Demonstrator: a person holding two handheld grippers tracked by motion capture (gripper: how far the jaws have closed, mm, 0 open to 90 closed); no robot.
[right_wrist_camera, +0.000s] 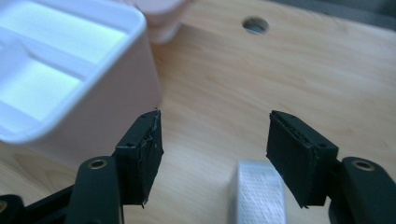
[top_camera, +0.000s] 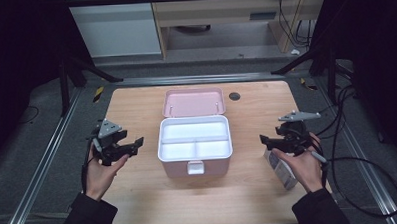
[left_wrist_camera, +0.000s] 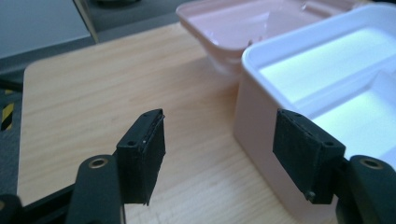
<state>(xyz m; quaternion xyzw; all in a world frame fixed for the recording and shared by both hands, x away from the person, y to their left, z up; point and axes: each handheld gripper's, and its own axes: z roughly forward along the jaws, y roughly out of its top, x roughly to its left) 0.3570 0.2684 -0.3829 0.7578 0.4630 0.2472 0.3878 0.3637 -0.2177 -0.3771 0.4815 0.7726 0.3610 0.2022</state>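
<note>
A pink box (top_camera: 174,171) stands open at the middle of the wooden table (top_camera: 149,199). A white divided tray (top_camera: 194,130) sits in its top, and its pink lid (top_camera: 193,103) lies back behind it. My left gripper (top_camera: 131,145) hovers to the left of the box, open with nothing between its jaws; in the left gripper view the gripper (left_wrist_camera: 219,140) has the box wall (left_wrist_camera: 254,121) just by its right jaw. On the other side of the box my right gripper (top_camera: 267,139) is open and empty. A small white carton (right_wrist_camera: 258,193) lies below the gripper (right_wrist_camera: 215,140).
The carton (top_camera: 281,169) lies by the table's right front edge under the right hand. A round cable hole (top_camera: 234,96) sits at the table's back right. Dark frame struts and cables flank the table, and bare wood lies in front of the box.
</note>
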